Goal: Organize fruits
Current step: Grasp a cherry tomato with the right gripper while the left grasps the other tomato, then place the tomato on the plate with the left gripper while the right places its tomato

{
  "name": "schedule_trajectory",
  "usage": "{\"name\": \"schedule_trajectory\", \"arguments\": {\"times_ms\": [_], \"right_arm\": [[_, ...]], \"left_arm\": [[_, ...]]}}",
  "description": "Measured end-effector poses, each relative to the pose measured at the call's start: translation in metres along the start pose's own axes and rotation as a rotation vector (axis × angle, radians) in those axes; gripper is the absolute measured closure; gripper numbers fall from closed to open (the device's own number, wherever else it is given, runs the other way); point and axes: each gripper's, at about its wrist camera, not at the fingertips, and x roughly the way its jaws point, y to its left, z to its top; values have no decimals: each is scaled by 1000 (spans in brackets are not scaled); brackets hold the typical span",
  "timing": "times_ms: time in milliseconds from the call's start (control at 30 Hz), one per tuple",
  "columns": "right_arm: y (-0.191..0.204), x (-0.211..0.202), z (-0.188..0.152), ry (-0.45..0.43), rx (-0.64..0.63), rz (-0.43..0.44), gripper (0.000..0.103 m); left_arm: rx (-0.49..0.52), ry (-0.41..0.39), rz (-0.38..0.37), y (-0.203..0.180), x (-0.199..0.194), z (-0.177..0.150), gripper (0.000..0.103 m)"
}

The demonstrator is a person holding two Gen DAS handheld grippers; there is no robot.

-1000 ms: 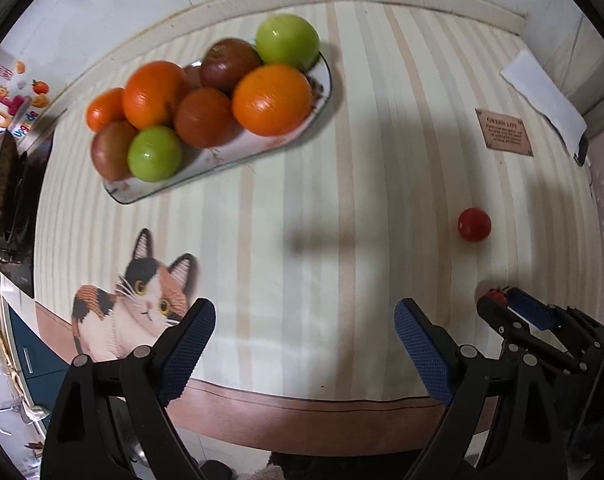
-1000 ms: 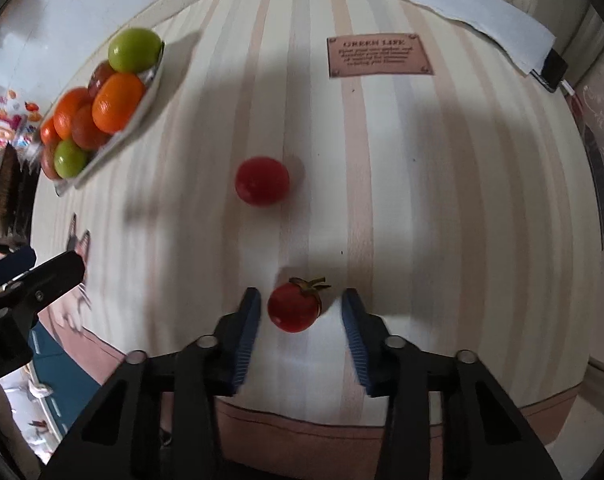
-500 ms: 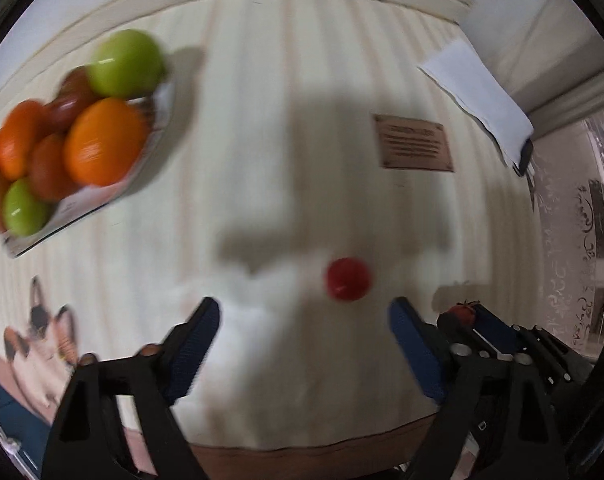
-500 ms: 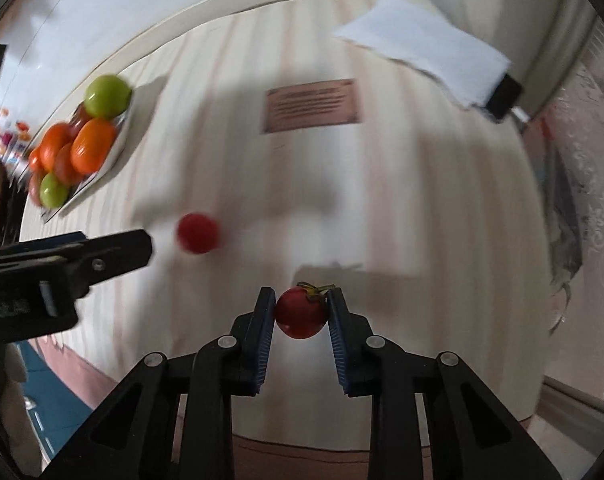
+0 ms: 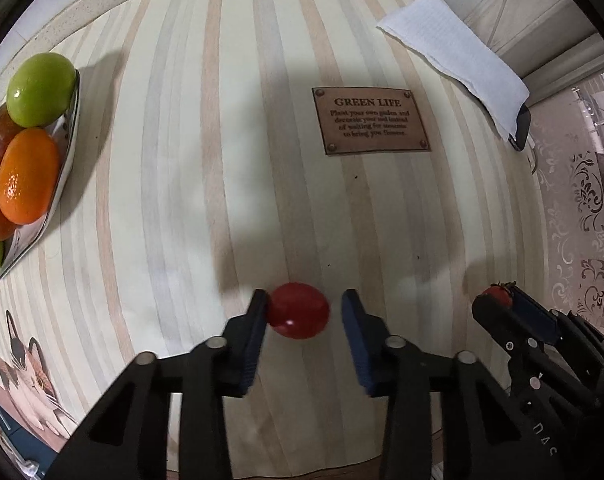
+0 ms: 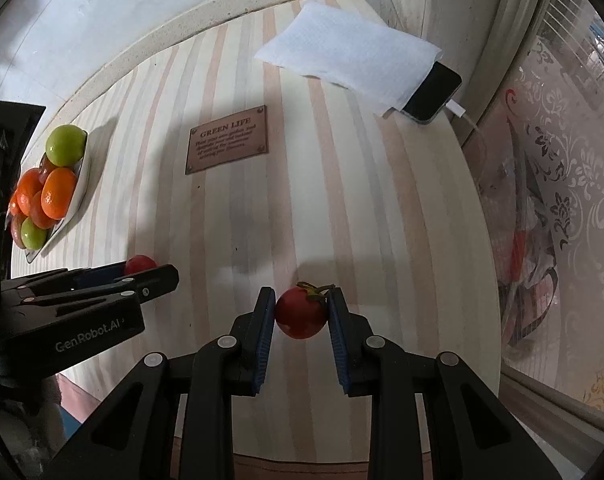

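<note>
While the right fingers [image 6: 338, 312] clench a stemmed tomato [image 6: 300, 312], the left fingers [image 5: 257, 320] are closing around a red tomato [image 5: 298, 316].

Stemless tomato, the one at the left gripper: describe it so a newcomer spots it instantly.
Start at the brown GREEN LIFE plaque on the striped tablecloth, then come toward the camera. The stemless tomato sits between the closing jaws of the left gripper. It is smooth, red and bare on top, unlike the tomato with a green stem clamped in the right gripper.

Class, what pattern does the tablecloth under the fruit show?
The tablecloth has cream, beige and grey stripes, clearest in the left wrist view.
</note>
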Motion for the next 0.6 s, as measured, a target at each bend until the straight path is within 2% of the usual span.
{"name": "schedule_trajectory", "arguments": {"times_ms": [67, 333, 600], "right_arm": [[0, 0, 1, 0, -3, 1, 74], [6, -6, 4, -14, -11, 9, 74], [35, -20, 13, -38, -62, 57, 74]], "left_arm": [[3, -2, -4, -2, 0, 0, 75], [-8, -17, -27, -2, -5, -6, 75], [-84, -93, -71, 45, -46, -21, 75]]}}
